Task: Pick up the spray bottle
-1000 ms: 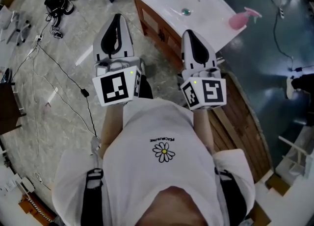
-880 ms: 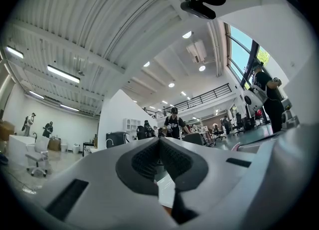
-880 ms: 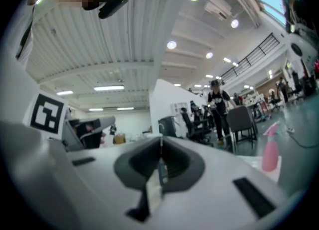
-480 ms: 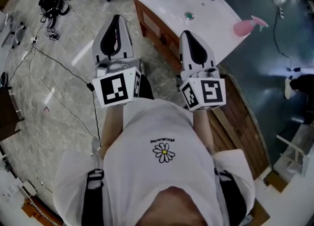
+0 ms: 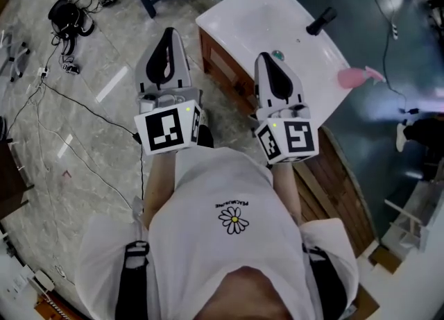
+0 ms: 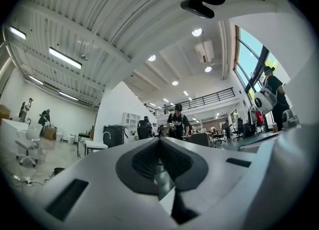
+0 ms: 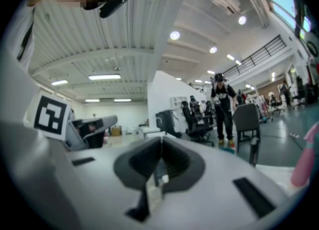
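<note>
A marble-pattern floor (image 5: pixel 83 124) fills the left of the head view. A white washbasin (image 5: pixel 250 20) on a wooden cabinet sits at upper centre. Below it, the left gripper (image 5: pixel 168 34) and right gripper (image 5: pixel 267 57) point towards the basin, each with its jaws pressed together on nothing. The pink spray bottle (image 5: pixel 354 78) lies at the basin's right end, well apart from both. A black tap (image 5: pixel 320 21) stands above it.
</note>
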The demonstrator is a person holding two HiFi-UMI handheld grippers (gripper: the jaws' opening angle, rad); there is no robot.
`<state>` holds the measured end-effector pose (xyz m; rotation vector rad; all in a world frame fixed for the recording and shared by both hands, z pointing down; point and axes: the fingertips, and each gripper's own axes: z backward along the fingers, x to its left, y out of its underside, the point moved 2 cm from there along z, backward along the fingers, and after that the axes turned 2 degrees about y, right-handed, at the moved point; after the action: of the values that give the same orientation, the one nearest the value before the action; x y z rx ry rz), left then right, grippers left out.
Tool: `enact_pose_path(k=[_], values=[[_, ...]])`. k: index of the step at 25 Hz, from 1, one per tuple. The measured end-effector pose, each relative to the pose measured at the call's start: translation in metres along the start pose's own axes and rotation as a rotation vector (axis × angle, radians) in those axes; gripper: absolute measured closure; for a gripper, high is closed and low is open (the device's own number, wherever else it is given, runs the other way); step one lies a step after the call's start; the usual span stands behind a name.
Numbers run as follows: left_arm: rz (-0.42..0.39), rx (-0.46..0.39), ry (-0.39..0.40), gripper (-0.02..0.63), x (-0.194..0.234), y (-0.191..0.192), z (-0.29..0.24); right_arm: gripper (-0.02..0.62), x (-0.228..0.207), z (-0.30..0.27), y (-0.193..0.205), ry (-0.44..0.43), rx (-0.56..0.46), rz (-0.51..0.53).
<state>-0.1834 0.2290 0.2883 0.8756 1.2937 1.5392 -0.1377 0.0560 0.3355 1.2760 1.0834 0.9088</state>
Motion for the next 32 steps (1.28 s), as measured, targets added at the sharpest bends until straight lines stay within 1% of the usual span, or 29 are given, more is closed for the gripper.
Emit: enact_pose_path(k=[3, 8, 12, 15, 17, 20, 23, 25, 27, 29, 32], values=[[0.026, 0.003, 0.007, 0.589, 0.02, 0.007, -0.028, 0.565, 0.003, -0.036, -0.005, 0.004, 0.01, 0.026], [0.083, 0.035, -0.002, 0.589, 0.061, 0.027, -0.066, 0.565, 0.015, -0.095, -0.003, -0.002, 0.047, 0.047], [0.096, 0.071, -0.017, 0.589, 0.084, 0.047, -0.087, 0.565, 0.024, -0.125, 0.012, -0.037, 0.109, 0.066], [0.121, 0.104, -0.036, 0.589, 0.088, 0.061, -0.09, 0.565, 0.027, -0.136, 0.027, -0.073, 0.153, 0.067], [0.118, 0.12, -0.047, 0.589, 0.089, 0.066, -0.093, 0.565, 0.027, -0.145, 0.032, -0.098, 0.161, 0.059], [0.11, 0.108, -0.068, 0.589, 0.088, 0.064, -0.098, 0.565, 0.028, -0.157, 0.031, -0.137, 0.161, 0.064], [0.102, 0.107, -0.066, 0.589, 0.081, 0.059, -0.1, 0.565, 0.023, -0.159, 0.027, -0.154, 0.154, 0.071], [0.096, 0.107, -0.045, 0.589, 0.074, 0.056, -0.104, 0.565, 0.016, -0.157, 0.024, -0.137, 0.145, 0.063], [0.087, 0.103, -0.004, 0.589, 0.061, 0.053, -0.11, 0.565, 0.005, -0.149, 0.02, -0.102, 0.125, 0.053], [0.078, 0.101, 0.048, 0.589, 0.042, 0.051, -0.116, 0.565, -0.011, -0.137, 0.014, -0.053, 0.1, 0.046], [0.077, 0.092, 0.143, 0.589, 0.002, 0.048, -0.126, 0.565, -0.045, -0.113, 0.009, 0.042, 0.071, 0.034]])
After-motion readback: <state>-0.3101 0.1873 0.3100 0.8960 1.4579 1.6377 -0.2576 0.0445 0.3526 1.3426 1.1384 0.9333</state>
